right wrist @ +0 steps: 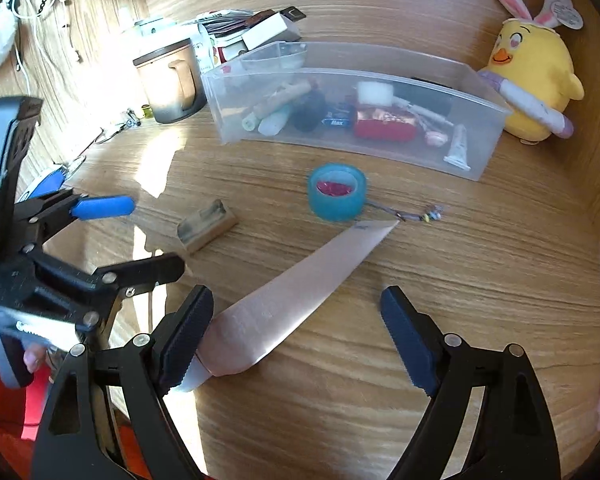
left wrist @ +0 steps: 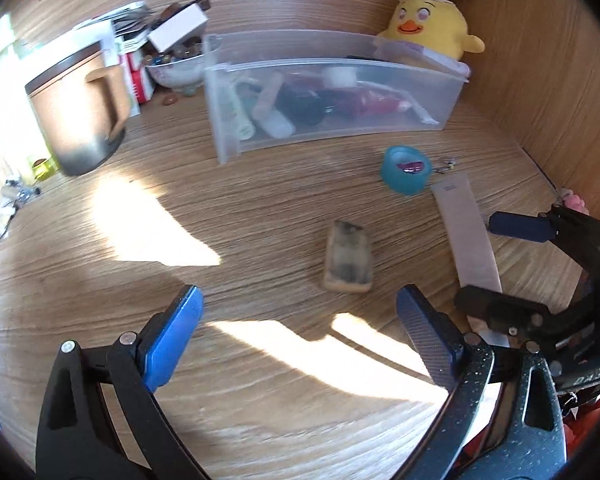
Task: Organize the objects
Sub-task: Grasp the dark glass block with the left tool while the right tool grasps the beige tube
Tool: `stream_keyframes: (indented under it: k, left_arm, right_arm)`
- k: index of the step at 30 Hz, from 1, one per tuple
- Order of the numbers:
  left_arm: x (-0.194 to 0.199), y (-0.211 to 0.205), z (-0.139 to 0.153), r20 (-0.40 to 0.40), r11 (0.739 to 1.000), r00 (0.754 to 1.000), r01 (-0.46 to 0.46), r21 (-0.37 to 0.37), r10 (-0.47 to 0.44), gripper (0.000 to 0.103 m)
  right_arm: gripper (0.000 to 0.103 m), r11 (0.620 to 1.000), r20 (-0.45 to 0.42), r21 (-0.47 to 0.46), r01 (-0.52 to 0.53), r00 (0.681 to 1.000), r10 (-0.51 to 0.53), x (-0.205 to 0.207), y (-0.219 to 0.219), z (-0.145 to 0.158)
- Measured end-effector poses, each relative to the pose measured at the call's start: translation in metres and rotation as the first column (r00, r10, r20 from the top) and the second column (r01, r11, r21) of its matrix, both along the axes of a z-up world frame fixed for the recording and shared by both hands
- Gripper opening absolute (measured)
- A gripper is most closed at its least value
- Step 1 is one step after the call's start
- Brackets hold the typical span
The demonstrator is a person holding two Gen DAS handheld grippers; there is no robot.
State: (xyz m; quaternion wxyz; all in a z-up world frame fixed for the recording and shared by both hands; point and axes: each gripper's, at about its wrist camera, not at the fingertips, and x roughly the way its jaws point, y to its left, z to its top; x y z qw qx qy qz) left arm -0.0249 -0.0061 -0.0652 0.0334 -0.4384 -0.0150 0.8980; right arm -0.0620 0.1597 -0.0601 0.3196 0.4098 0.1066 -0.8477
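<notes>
A clear plastic bin [left wrist: 332, 128] [right wrist: 340, 140] with several small items stands at the back of the wooden desk. A blue tape roll [left wrist: 406, 169] [right wrist: 337, 197], a small wooden block [left wrist: 348, 256] [right wrist: 206, 225] and a long pale tube [left wrist: 470, 236] [right wrist: 296, 296] lie loose in front of it. My left gripper [left wrist: 300, 340] [right wrist: 140, 236] is open and empty, just short of the block. My right gripper [right wrist: 296, 340] [left wrist: 496, 264] is open, its jaws astride the near end of the tube without closing on it.
A brown mug [left wrist: 80, 116] [right wrist: 172, 80], a bowl of beads [left wrist: 176, 68] and stacked boxes [right wrist: 256, 32] stand at the back left. A yellow chick plush [left wrist: 428, 24] [right wrist: 536, 80] leans in the back right corner. A small wire charm [right wrist: 412, 214] lies by the tape. Wooden walls enclose the desk.
</notes>
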Motion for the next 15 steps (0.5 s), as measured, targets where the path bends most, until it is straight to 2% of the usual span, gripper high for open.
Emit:
stream_keyframes:
  k: [2,3,5,6,8,9,14,15]
  left_arm:
    - [-0.004,0.006,0.0,-0.002,1.0,1.0,0.012,-0.008,-0.012,0.096]
    - [-0.005,0.008,0.001,-0.001,1.0,1.0,0.018,-0.01,-0.018,0.092]
    - [-0.01,0.013,0.001,0.0,0.999,1.0,0.026,-0.03,-0.026,0.078]
    - [-0.013,0.015,0.002,0.0,0.999,1.0,0.029,-0.034,-0.029,0.076]
    - [-0.017,0.016,0.003,-0.004,0.999,1.0,0.028,-0.033,-0.028,0.066]
    - [-0.018,0.017,0.003,-0.006,0.999,1.0,0.026,-0.032,-0.027,0.064]
    - [-0.017,0.018,0.004,-0.018,0.999,0.999,0.03,-0.03,-0.03,0.033]
    - [-0.017,0.018,0.004,-0.019,0.999,0.999,0.033,-0.025,-0.034,0.03]
  right_arm:
    - [0.082,1.0,-0.006,0.002,-0.009,1.0,0.009,0.0,0.009,0.001]
    - [0.082,1.0,-0.008,0.007,-0.012,1.0,0.012,-0.001,0.012,0.001]
    - [0.078,1.0,-0.018,0.015,-0.022,1.0,0.022,-0.003,0.018,0.001]
    - [0.075,0.999,-0.027,0.023,-0.025,0.999,0.025,-0.004,0.021,0.001]
    - [0.058,0.998,-0.047,0.053,-0.035,0.998,0.037,-0.007,0.024,0.002]
    - [0.055,0.997,-0.055,0.065,-0.041,0.997,0.045,-0.008,0.024,0.003]
    - [0.023,0.992,-0.055,0.086,-0.095,0.993,0.1,-0.022,0.028,0.005]
    - [0.023,0.991,-0.056,0.092,-0.098,0.993,0.104,-0.025,0.028,0.005]
